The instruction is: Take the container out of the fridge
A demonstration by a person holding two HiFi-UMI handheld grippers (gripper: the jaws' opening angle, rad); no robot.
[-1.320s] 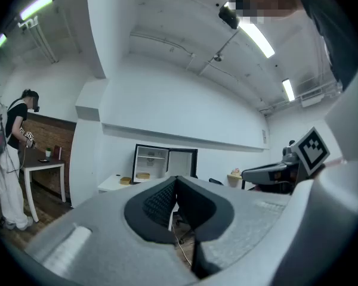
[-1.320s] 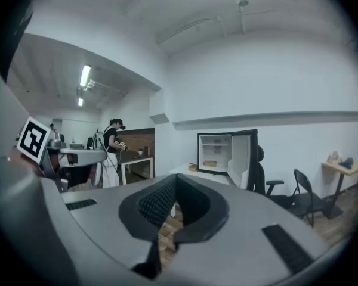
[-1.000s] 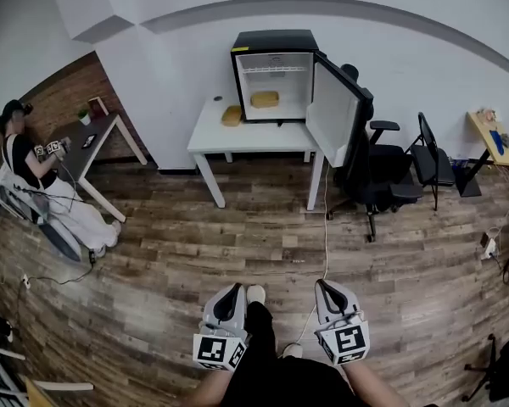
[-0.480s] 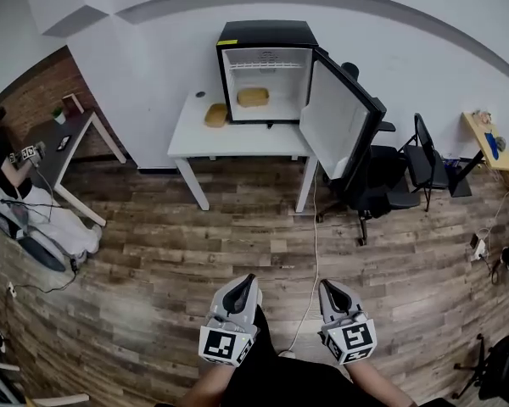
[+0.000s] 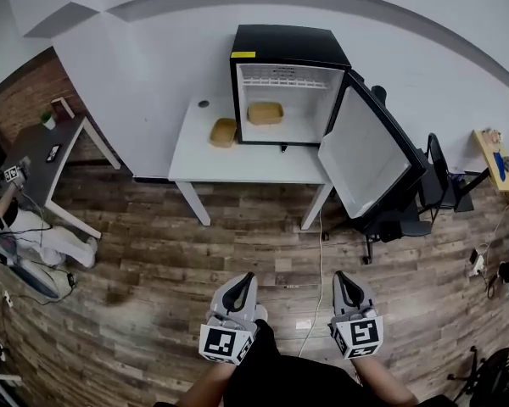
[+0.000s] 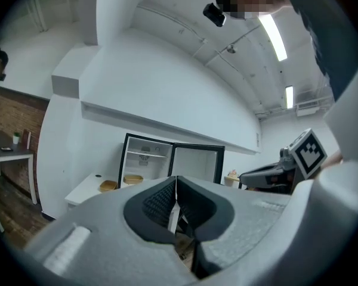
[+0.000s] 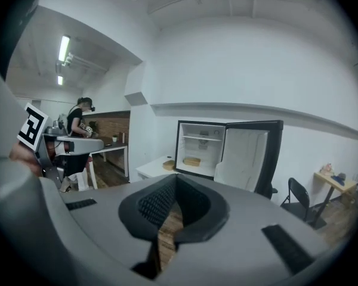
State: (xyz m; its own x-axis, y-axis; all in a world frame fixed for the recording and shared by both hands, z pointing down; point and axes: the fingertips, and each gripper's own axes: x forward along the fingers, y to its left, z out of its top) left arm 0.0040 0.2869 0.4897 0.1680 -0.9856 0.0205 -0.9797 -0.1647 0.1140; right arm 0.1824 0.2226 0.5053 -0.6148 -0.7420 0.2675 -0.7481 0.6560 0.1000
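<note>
white table [image 5: 237, 164] bears fridge [image 5: 288, 45] and a tan container [image 5: 224, 131]

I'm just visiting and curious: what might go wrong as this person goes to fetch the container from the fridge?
A cable trails across the floor ahead, a possible trip. A look-alike tub sits on the table beside the fridge, so it might be grabbed instead of the container inside.

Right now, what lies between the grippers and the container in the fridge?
Head view: wooden floor crossed by a white cable, then the white table's front; the fridge door stands open.
</note>
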